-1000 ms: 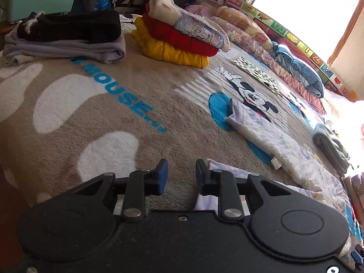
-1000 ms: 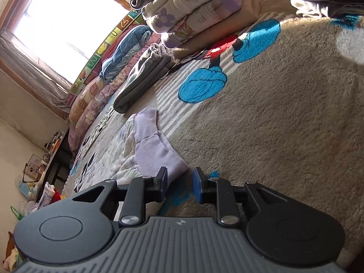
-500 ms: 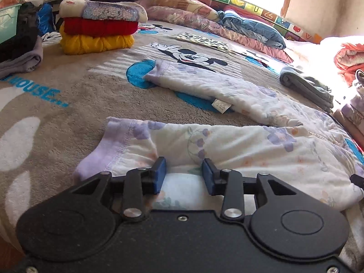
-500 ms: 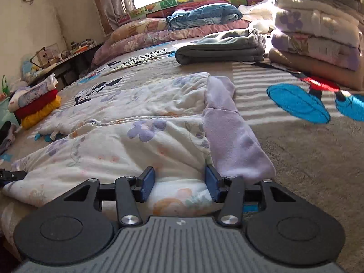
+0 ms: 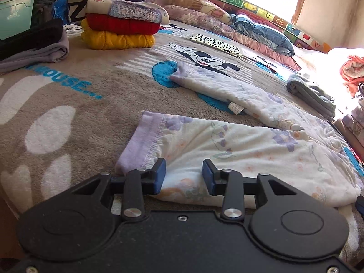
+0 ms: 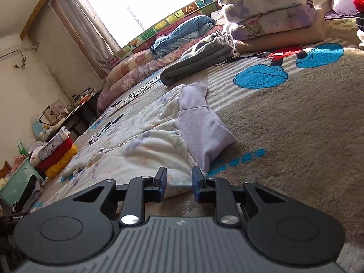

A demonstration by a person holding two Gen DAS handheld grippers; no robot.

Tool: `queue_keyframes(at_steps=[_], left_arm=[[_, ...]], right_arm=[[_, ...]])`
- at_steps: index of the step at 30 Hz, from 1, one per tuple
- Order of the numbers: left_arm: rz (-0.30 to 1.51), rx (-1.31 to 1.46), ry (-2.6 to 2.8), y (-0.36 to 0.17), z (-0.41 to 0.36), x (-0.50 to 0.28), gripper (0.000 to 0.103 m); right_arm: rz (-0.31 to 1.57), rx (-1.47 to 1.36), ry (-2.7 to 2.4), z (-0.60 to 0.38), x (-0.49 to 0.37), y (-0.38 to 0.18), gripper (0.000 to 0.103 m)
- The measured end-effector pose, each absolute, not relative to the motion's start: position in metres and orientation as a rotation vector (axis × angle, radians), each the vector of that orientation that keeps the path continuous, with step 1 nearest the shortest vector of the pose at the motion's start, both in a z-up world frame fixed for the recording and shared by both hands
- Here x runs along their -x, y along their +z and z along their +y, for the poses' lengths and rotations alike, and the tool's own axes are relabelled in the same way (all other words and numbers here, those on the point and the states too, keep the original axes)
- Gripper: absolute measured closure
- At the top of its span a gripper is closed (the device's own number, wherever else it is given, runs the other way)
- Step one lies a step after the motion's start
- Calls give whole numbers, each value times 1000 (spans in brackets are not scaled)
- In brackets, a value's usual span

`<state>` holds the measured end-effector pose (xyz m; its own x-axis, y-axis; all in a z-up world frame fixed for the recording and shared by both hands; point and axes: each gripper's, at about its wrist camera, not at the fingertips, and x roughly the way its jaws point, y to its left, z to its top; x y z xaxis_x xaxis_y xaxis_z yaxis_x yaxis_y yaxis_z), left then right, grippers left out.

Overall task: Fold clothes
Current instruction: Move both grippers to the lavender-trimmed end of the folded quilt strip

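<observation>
White floral pyjama trousers with lilac cuffs lie spread flat on the Mickey Mouse blanket. My left gripper is open at the near leg's bottom edge, just beside its lilac cuff, with the fabric showing between the jaws. In the right wrist view the same trousers end in a lilac waistband. My right gripper is open at the garment's near edge by that waistband, holding nothing.
A red, yellow and white folded stack and a dark folded pile sit far left. A folded grey garment and a tall folded stack stand to the right. Pillows line the wall. A teal bin stands beside the bed.
Both grippers swung round from facing the blanket to face the trousers, then settled at the garment's near edge. The left jaws opened wider; the right jaws narrowed slightly in the last half second.
</observation>
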<state>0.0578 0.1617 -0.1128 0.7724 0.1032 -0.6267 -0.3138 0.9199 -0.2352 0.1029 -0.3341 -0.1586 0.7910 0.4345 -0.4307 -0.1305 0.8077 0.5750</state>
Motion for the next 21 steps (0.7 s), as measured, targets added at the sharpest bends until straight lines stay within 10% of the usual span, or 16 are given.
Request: queue_keyframes(at_steps=[9,21], left_arm=[[666,210,285,-92,150,-26,46],[647,-27,215,-88,116,-22,43]], right_arm=[[554,-521,265,-342,-77,-149,44],[487,-176,344,-296,-62,-123,40]])
